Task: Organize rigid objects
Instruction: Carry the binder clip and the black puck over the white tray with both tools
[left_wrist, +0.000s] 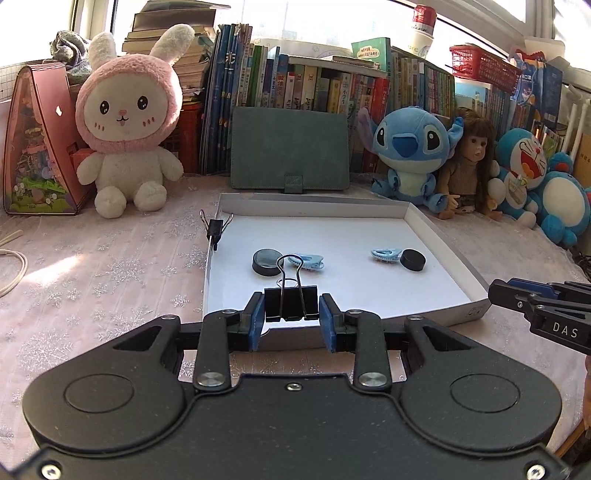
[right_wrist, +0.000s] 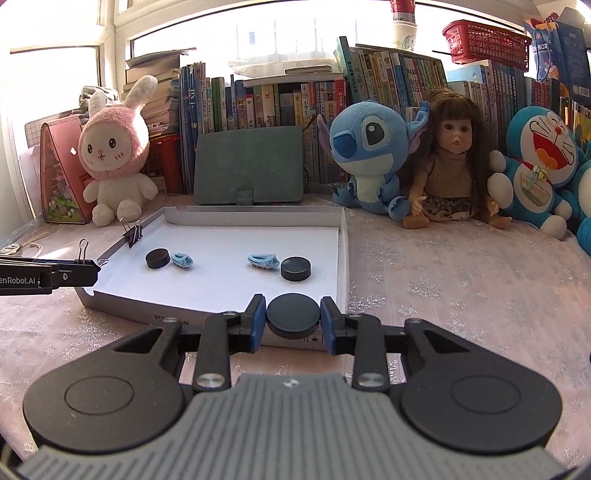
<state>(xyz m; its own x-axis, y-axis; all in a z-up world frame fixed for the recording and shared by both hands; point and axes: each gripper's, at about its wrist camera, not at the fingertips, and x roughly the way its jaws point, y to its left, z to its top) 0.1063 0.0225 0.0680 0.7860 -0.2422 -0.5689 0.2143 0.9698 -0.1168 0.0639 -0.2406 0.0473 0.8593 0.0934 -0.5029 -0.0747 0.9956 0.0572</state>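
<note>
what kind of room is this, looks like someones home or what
Most likely a home, perhaps a child's room or study corner: a table under a window, a long row of books along the back, and soft toys such as a pink rabbit plush and a doll.

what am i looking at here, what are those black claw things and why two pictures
Each picture comes from a camera mounted on a hand-held gripper that a person carries, one per hand, looking along its two fingers. In the left wrist view, the left hand-held gripper pinches a black binder clip. In the right wrist view, the right hand-held gripper grips a black disc. Ahead sits a shallow white tray holding two more discs, two blue hair clips, and another binder clip on its rim. Plush toys and books stand behind.
</note>
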